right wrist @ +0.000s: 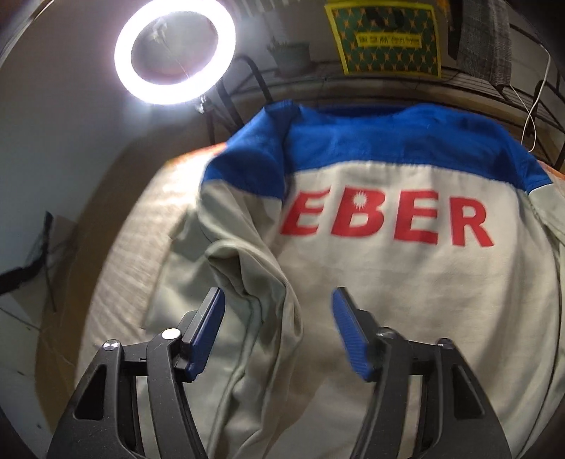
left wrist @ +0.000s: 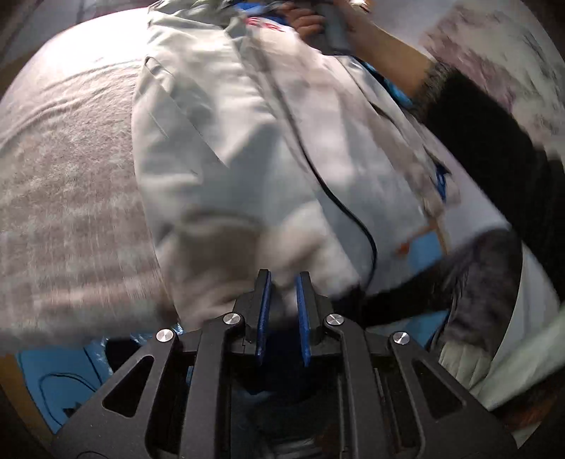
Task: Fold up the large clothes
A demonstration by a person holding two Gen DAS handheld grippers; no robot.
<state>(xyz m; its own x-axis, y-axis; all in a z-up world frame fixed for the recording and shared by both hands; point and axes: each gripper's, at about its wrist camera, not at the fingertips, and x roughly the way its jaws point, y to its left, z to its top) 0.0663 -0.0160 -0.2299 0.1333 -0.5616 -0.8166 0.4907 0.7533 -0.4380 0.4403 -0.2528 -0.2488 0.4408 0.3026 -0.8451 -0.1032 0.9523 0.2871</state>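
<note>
A large cream work jacket (right wrist: 406, 289) lies back-up on a bed, with a blue yoke (right wrist: 388, 137) and red letters "EBER" (right wrist: 385, 220). One sleeve (right wrist: 254, 293) is folded in over the back on the left. My right gripper (right wrist: 279, 300) hovers open above that sleeve, pads clear of the cloth. In the left wrist view the same jacket (left wrist: 229, 141) stretches away from me. My left gripper (left wrist: 284, 279) is shut on a fold of its pale cloth at the near end. A person's hand (left wrist: 307, 21) works at the far collar end.
The bed sheet (left wrist: 70, 176) spreads left of the jacket. A black cable (left wrist: 353, 219) trails over the cloth, and a dark-sleeved arm (left wrist: 476, 134) crosses the right side. Beyond the bed stand a ring light (right wrist: 174, 53), a wire rack (right wrist: 494, 81) and a green-yellow box (right wrist: 385, 39).
</note>
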